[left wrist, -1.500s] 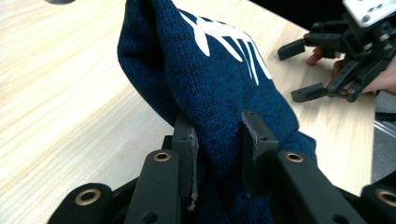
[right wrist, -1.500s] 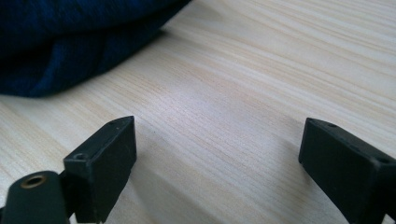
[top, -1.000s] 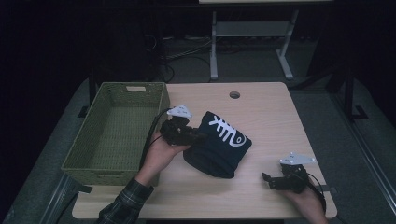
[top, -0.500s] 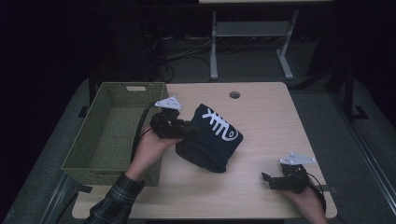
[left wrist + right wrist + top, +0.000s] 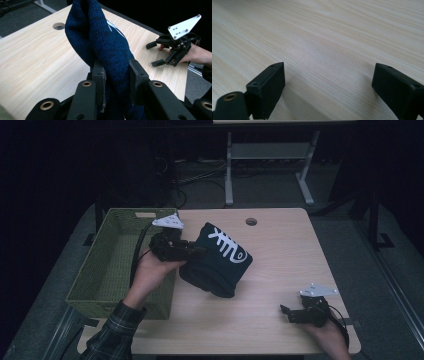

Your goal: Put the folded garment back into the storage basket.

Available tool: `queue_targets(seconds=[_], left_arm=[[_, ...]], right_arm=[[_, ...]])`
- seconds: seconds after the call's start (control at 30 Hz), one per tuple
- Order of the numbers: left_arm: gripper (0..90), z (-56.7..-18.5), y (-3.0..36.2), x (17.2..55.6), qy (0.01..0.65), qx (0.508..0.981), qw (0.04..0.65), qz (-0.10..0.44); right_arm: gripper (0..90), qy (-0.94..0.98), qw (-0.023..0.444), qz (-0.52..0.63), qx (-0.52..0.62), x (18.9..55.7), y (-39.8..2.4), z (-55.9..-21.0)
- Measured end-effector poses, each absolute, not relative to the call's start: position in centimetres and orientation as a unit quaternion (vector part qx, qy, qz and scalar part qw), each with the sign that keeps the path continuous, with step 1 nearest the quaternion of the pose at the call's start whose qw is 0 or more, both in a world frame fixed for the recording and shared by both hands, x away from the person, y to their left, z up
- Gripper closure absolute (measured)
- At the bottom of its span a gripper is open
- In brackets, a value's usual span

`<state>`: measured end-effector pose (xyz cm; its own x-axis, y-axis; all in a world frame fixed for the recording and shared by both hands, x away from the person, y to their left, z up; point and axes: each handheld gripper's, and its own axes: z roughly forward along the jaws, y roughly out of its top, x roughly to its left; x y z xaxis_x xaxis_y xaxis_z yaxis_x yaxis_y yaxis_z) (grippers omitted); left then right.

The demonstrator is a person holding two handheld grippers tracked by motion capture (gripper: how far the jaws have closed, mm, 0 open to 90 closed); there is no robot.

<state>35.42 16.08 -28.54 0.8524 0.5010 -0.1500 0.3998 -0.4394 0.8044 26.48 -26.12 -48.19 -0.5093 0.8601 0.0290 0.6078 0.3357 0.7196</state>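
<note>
The left gripper point(image 5: 116, 75) pinches only an edge of the blue sweater point(image 5: 220, 260) at frame centre; it could slip before reaching the basket point(image 5: 95, 285). The right gripper point(image 5: 292, 314) rests wide open.

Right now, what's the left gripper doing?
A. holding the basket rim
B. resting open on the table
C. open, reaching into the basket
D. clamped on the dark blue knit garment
D. In the left gripper view the left gripper has both pads pressed into the dark blue knit garment, and the high view shows it held beside the green basket, while the right gripper sits open on the table.
</note>
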Motion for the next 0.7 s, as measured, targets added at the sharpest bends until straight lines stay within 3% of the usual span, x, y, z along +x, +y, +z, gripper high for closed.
queue_targets(seconds=[0.7], left_arm=[[70.5, -25.5, 20.2, 35.6, 0.276, 0.838, 0.465, 0.075]], right_arm=[[11.2, 0.797, 0.182, 0.346, 0.461, 26.5, -26.1, -48.2]])
